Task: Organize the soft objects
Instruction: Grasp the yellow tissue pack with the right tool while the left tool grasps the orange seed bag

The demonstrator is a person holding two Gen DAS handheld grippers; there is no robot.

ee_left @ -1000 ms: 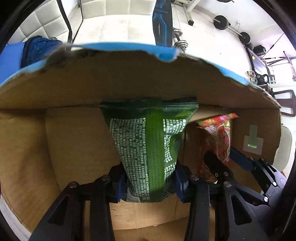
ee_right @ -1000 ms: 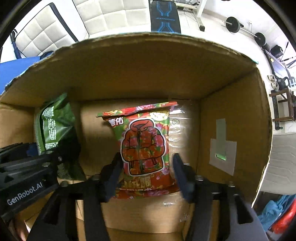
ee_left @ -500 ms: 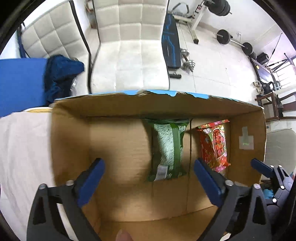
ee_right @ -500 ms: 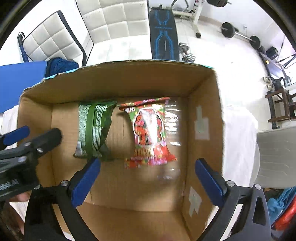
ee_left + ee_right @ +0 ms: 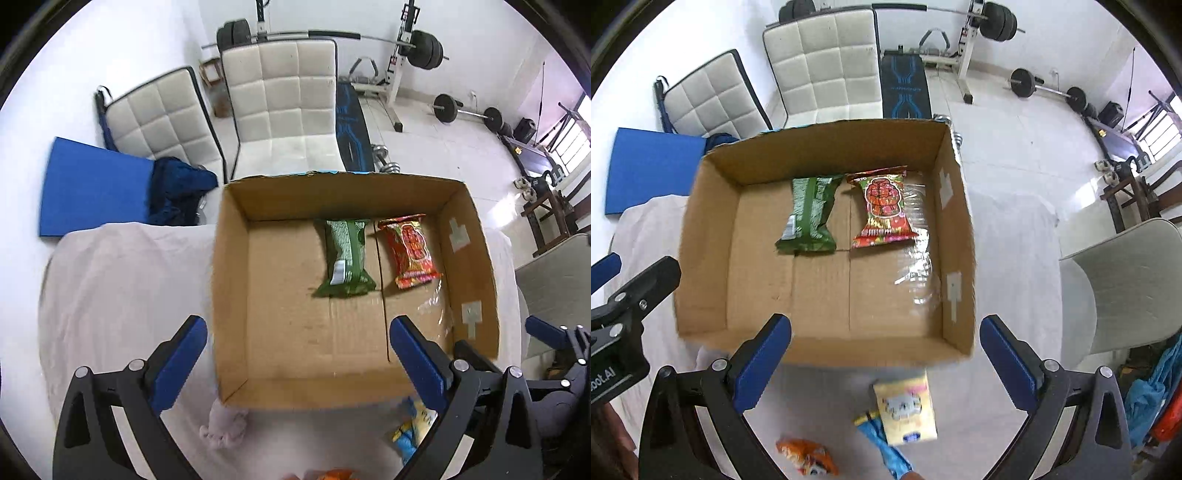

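Note:
An open cardboard box (image 5: 232, 295) (image 5: 960, 221) stands on a white-clothed table. A green snack bag (image 5: 345, 254) (image 5: 810, 214) and a red snack bag (image 5: 412, 249) (image 5: 884, 206) lie side by side on its floor near the far wall. My left gripper (image 5: 295, 363) is open and empty above the box's near edge. My right gripper (image 5: 884, 362) is open and empty above the near edge too. A yellow packet (image 5: 907, 411), a blue packet (image 5: 886, 443) and an orange packet (image 5: 807, 456) lie on the cloth in front of the box.
A small pale soft thing (image 5: 223, 426) lies on the cloth by the box's near left corner. White padded chairs (image 5: 288, 107) and a blue mat (image 5: 92, 192) stand behind the table. A grey chair (image 5: 1123, 280) is at the right. Gym weights fill the far room.
Both grippers let go of the green and red bags, opened wide and pulled back up out of the box. The bags now lie on the box floor.

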